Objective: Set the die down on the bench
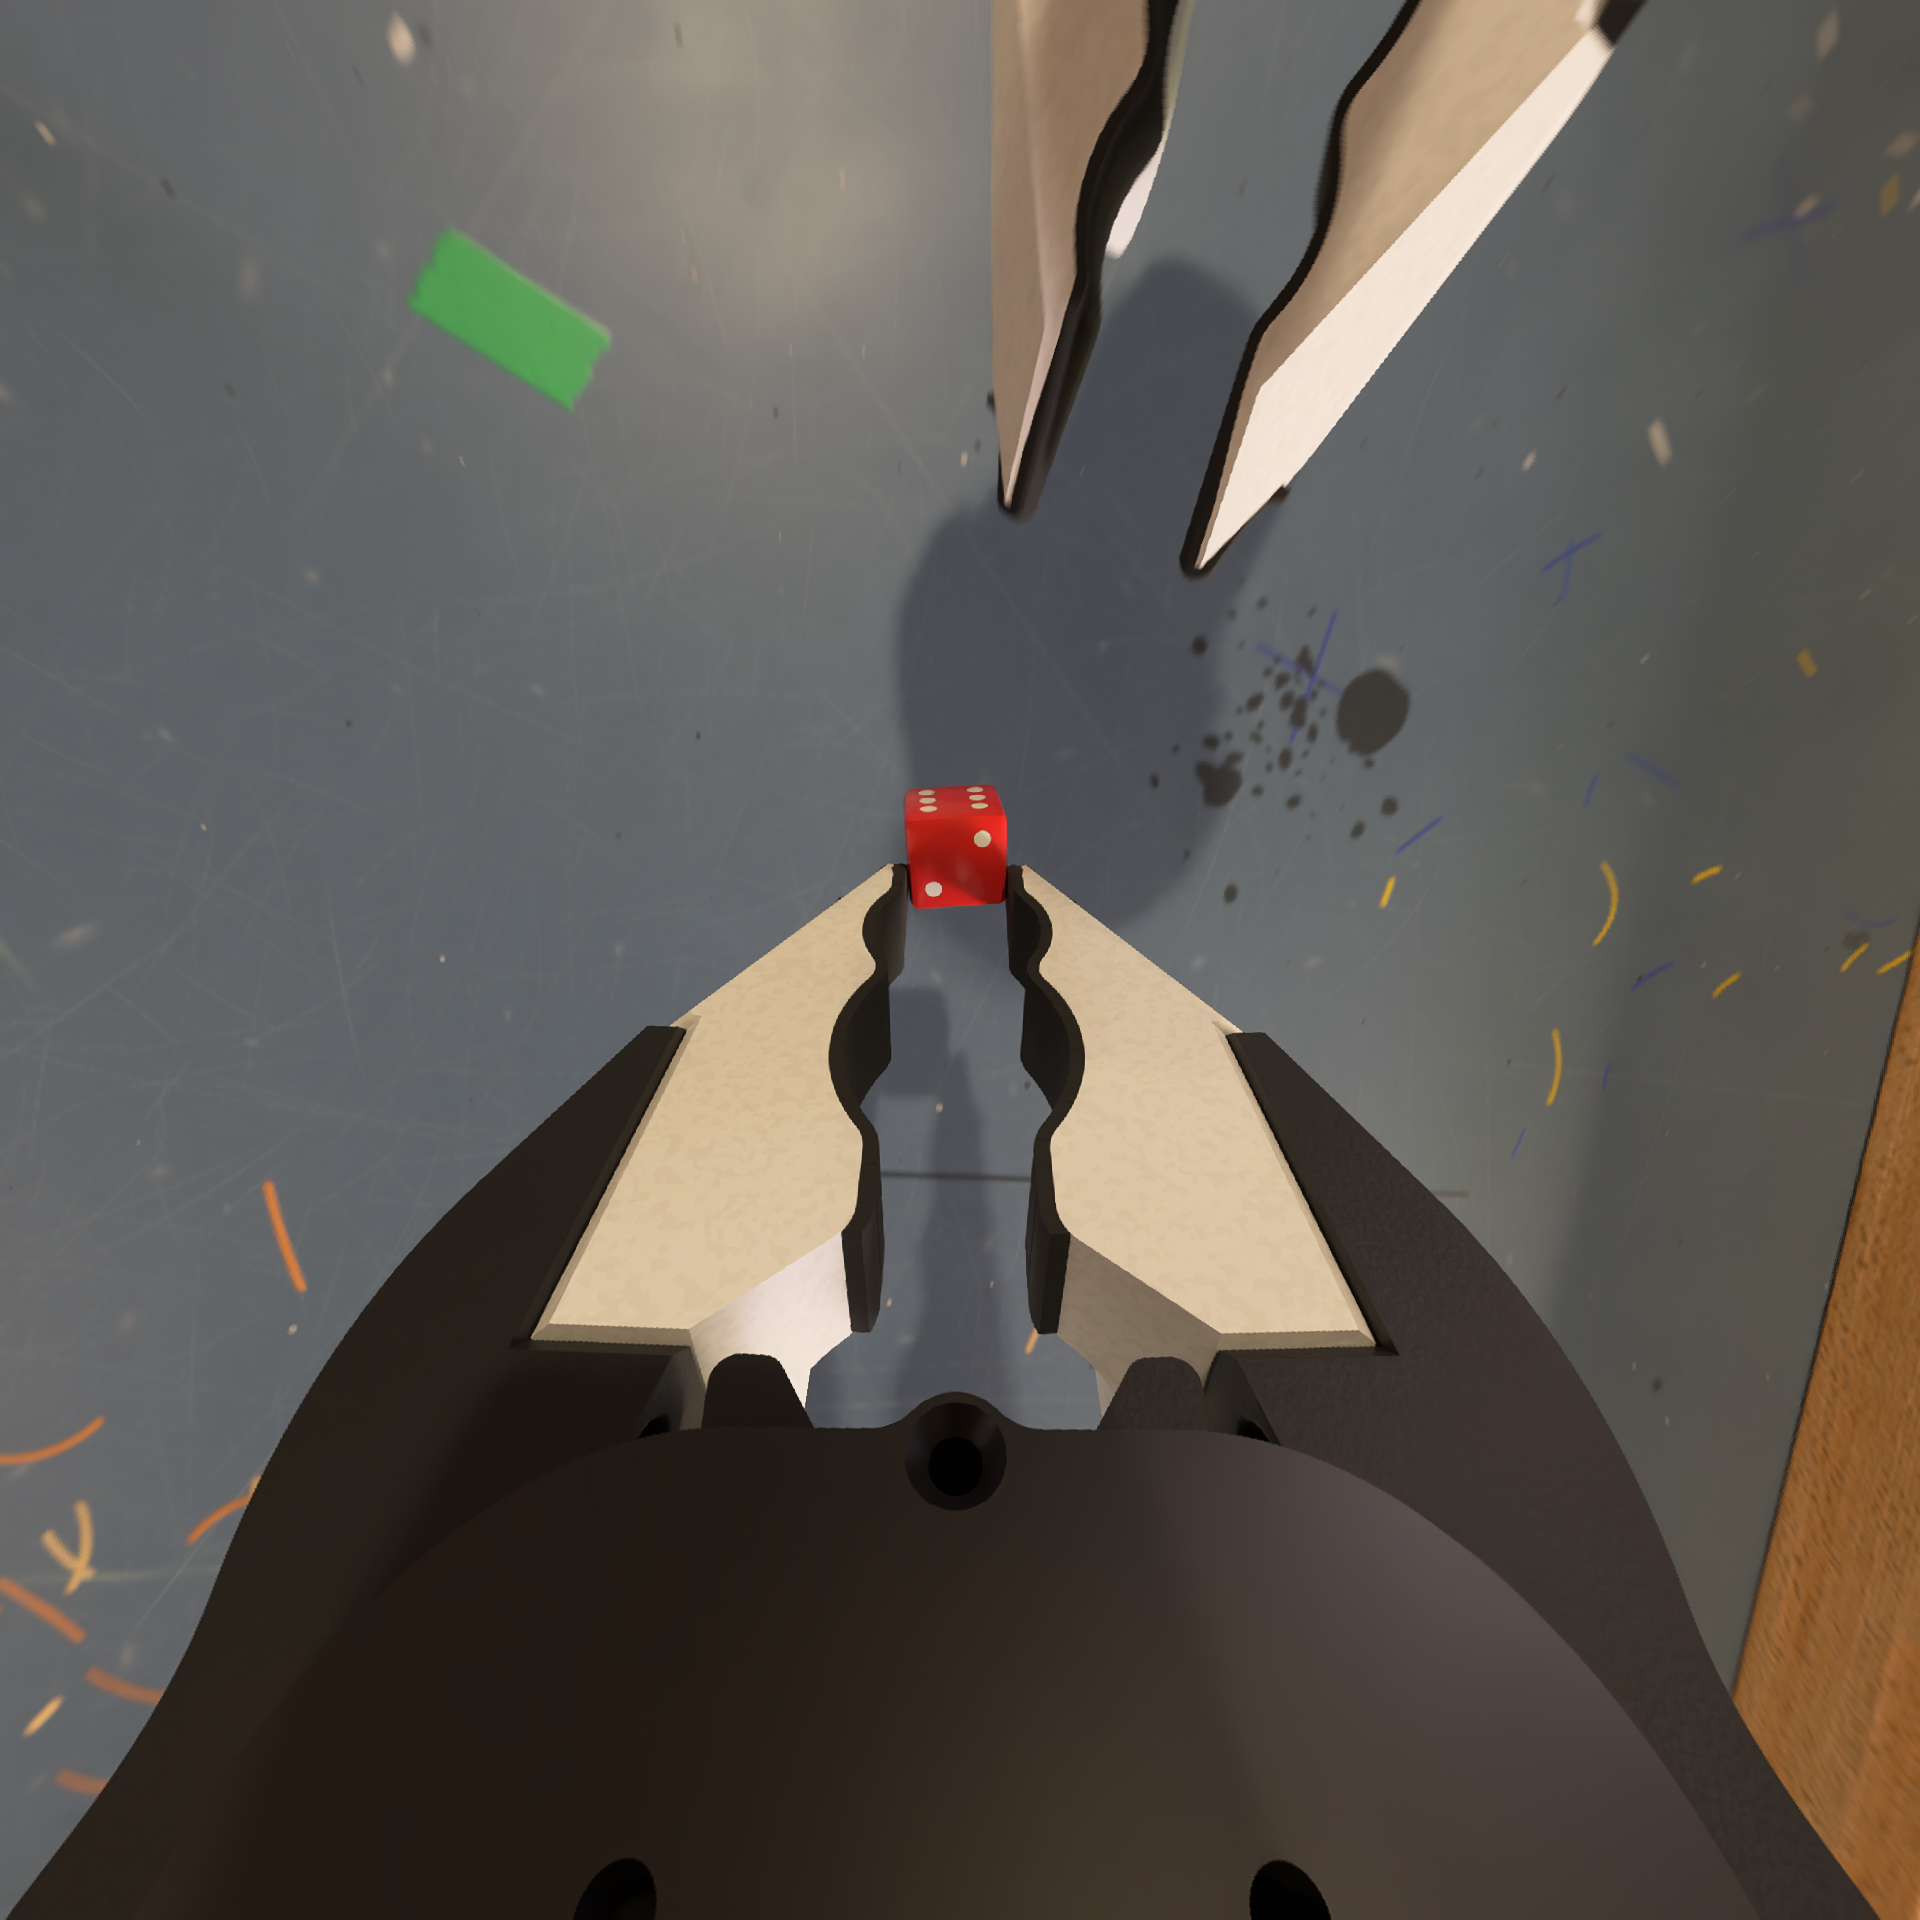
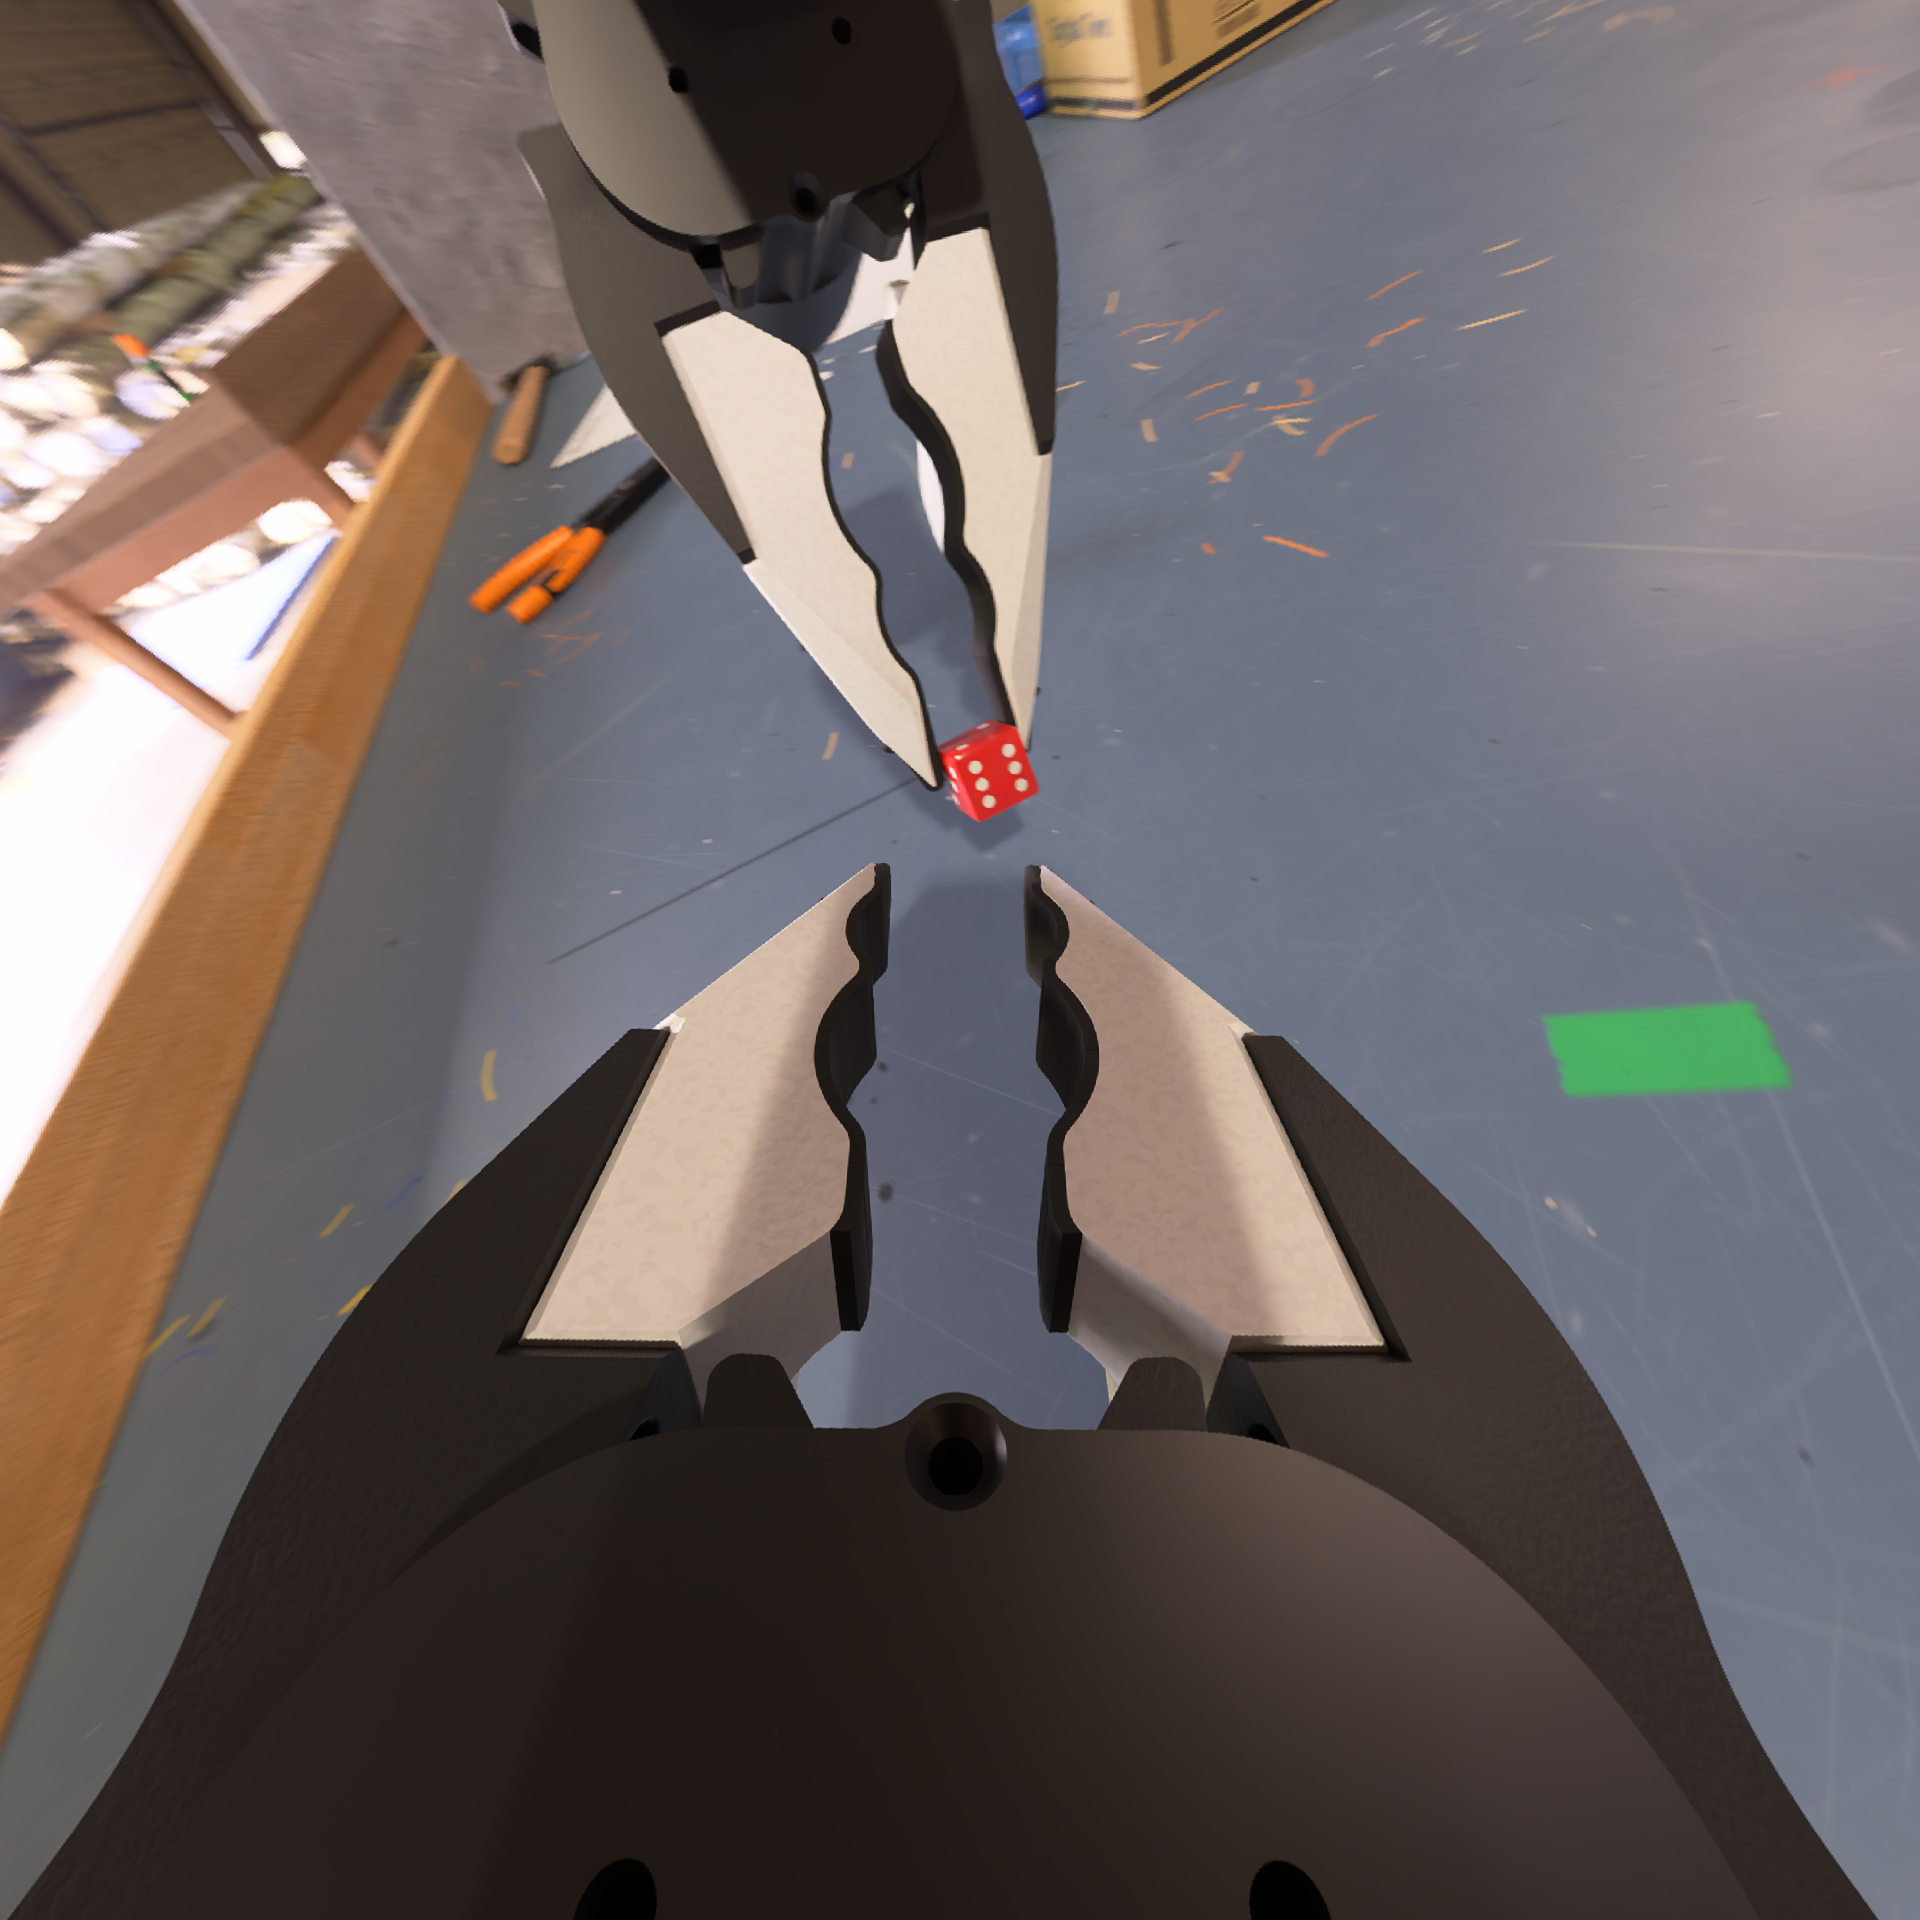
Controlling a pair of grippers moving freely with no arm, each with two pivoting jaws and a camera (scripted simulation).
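Die [image 1: 955, 847] is pinched right at the tips of my left claw [image 1: 956, 883] — red cube with white pips, squeezed between the two fingertips and sticking out a bit past them. From the right wrist view I can see the same thing [image 2: 987, 771] from the front, with the left claw [image 2: 971, 764] coming down at a steep angle over the grey-blue surface [image 2: 1455, 727]. Can't tell for sure whether the die is touching the surface or sitting just above it.

My right claw [image 2: 956, 883] is spread partway and holds nothing, its tips pointing at the die from close by without touching it. In the left wrist view its tips [image 1: 1101, 535] hang beyond the die.

Other stuff around: a green tape patch [image 2: 1665, 1049] off to one side, some orange-handled pliers [image 2: 540, 566] near the wooden edge [image 2: 260, 831], dark ink splatter [image 1: 1299, 717] — all well apart from the die.
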